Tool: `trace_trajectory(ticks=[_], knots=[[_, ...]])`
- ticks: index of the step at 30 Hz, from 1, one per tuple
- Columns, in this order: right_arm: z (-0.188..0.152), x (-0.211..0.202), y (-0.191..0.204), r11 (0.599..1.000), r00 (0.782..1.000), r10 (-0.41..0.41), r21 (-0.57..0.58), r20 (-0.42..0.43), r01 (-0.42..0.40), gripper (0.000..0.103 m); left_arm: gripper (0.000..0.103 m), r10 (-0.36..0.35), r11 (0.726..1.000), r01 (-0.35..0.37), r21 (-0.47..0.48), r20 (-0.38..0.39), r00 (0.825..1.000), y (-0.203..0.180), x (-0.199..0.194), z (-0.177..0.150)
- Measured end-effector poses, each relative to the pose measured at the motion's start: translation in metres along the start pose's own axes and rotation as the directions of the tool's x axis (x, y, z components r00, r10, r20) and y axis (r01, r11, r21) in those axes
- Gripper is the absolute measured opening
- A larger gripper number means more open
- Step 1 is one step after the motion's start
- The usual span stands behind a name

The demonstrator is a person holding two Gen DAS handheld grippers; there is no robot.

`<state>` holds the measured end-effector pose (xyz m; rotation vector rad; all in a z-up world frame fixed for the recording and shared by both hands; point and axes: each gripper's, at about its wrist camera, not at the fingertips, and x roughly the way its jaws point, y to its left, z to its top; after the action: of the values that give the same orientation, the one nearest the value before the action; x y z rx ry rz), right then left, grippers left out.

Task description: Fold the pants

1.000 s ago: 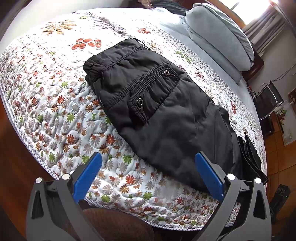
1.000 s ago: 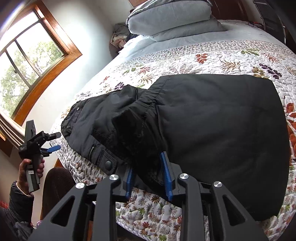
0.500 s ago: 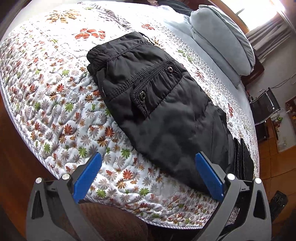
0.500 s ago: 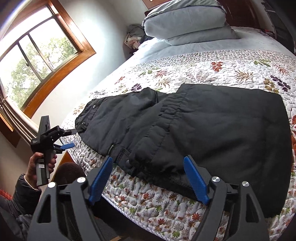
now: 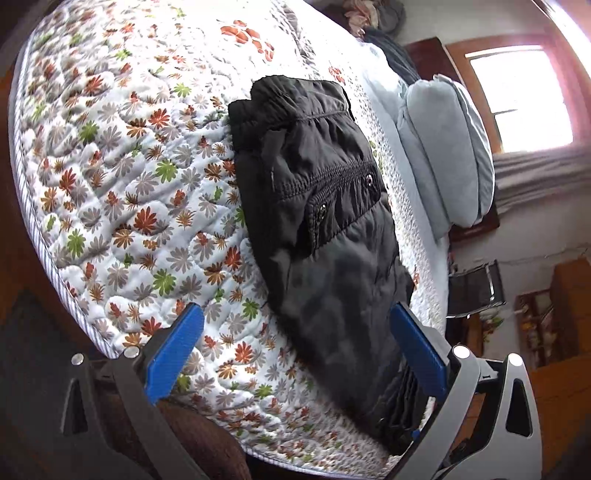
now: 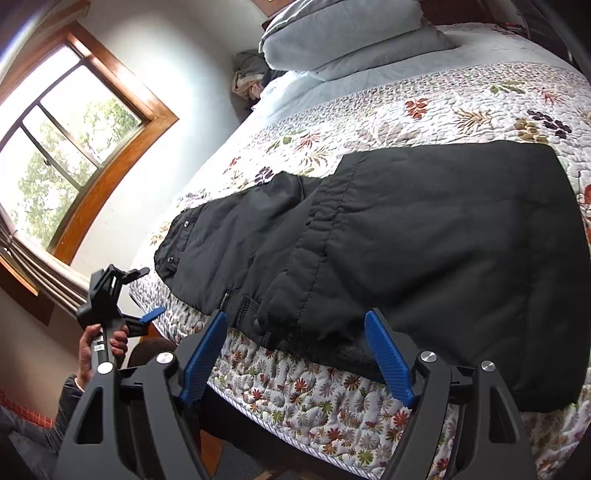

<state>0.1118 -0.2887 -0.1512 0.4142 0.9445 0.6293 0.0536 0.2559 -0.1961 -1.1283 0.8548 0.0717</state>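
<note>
Black pants (image 5: 325,229) lie folded lengthwise on the floral quilt (image 5: 122,192), waistband toward the far side in the left wrist view. In the right wrist view the pants (image 6: 406,243) stretch across the bed, with the leg part folded over toward the waist. My left gripper (image 5: 295,343) is open and empty, just above the near bed edge by the pants' lower part. It also shows in the right wrist view (image 6: 140,291), held in a hand off the bed corner. My right gripper (image 6: 295,339) is open and empty, jaws either side of the pants' near edge.
Grey pillows (image 5: 447,155) are stacked at the head of the bed (image 6: 351,33). A window (image 6: 66,155) is on the wall. A chair (image 5: 476,288) and a wooden shelf (image 5: 554,314) stand beyond the bed. The bed edge (image 6: 332,417) runs under my right gripper.
My right gripper has let go of the pants' folded edge, opened wide and drawn back. My left gripper has swung to the right and stayed open.
</note>
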Motion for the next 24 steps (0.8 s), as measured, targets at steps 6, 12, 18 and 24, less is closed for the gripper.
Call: trace_trajectory(ticks=[6,12,18,24], knots=[[0.006,-0.051,-0.042,0.988,0.993,0.005,0.152,0.121,-0.024,0.079,0.1,-0.069,0.991,0.068,-0.116,0.002,0.998,0.016,0.012,0.016],[-0.004,-0.087,-0.079,0.97,0.981,-0.082,0.242,0.176,0.038,0.079,0.1,-0.168,0.968,0.165,-0.191,0.002,0.986,0.021,0.016,0.024],[-0.01,-0.101,-0.107,0.947,0.971,-0.137,0.312,0.195,0.071,0.079,0.1,-0.202,0.969,0.198,-0.15,-0.011,0.979,0.003,0.021,0.029],[-0.018,-0.108,-0.128,0.928,0.969,-0.148,0.366,0.197,0.067,0.081,0.1,-0.254,0.952,0.244,-0.182,-0.033,0.967,0.0,0.047,0.04]])
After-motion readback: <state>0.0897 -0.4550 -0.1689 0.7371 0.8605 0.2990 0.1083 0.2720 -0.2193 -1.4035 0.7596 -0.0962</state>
